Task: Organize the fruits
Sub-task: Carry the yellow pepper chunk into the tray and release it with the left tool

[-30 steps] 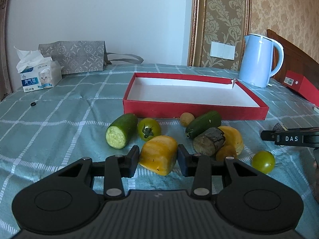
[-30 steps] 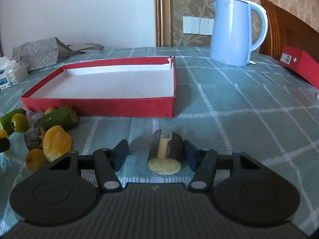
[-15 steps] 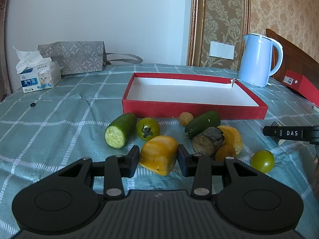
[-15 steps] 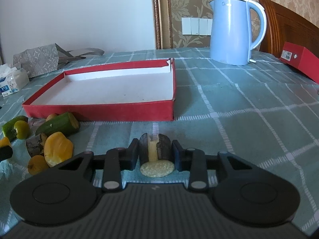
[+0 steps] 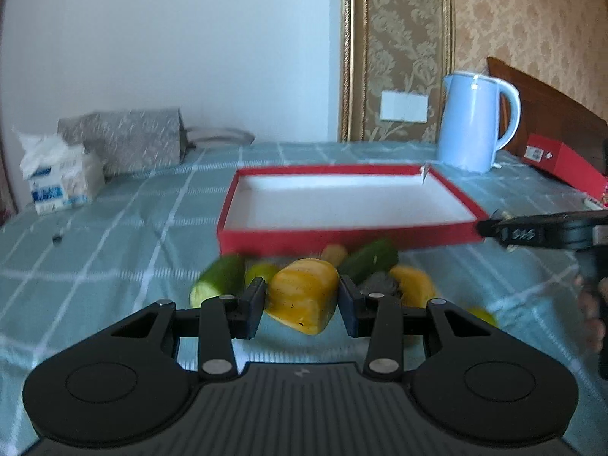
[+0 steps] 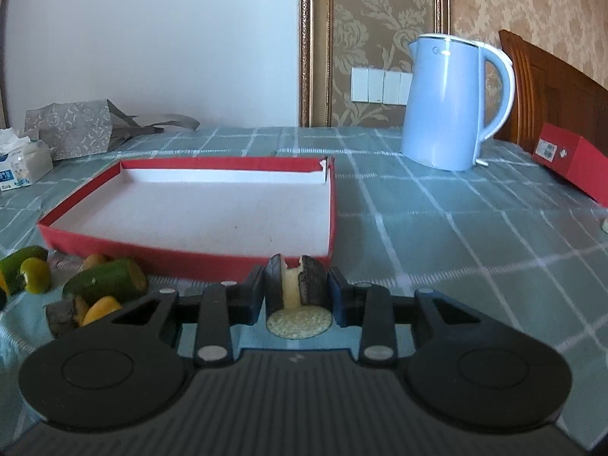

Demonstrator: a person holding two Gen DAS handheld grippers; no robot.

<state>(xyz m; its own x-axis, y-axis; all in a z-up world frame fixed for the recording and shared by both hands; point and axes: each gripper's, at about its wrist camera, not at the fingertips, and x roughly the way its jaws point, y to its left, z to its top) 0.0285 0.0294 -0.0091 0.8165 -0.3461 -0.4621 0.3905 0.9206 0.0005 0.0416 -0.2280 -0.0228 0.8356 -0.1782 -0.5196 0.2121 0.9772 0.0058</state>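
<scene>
green check tablecloth (image 6: 437, 228) | left gripper (image 5: 300, 306) now lifting yellow fruit chunk (image 5: 302, 294), frame centre | right gripper (image 6: 296, 296) clamped banana piece (image 6: 296, 288), raised toward red tray (image 6: 182, 262) | both ready to drop

Right gripper (image 6: 296, 298) clamps a dark-skinned fruit piece (image 6: 295, 292). Red tray (image 6: 182, 262) at 12 o'clock; kettle (image 6: 448, 102) at 1 o'clock.

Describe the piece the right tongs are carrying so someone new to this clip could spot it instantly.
Find the red tray on the checked tablecloth. At its near right corner, the right tongs clamp a short dark-skinned chunk. Unlike the green and yellow produce lying left, it has near-black peel split open over pale cream flesh.
</scene>
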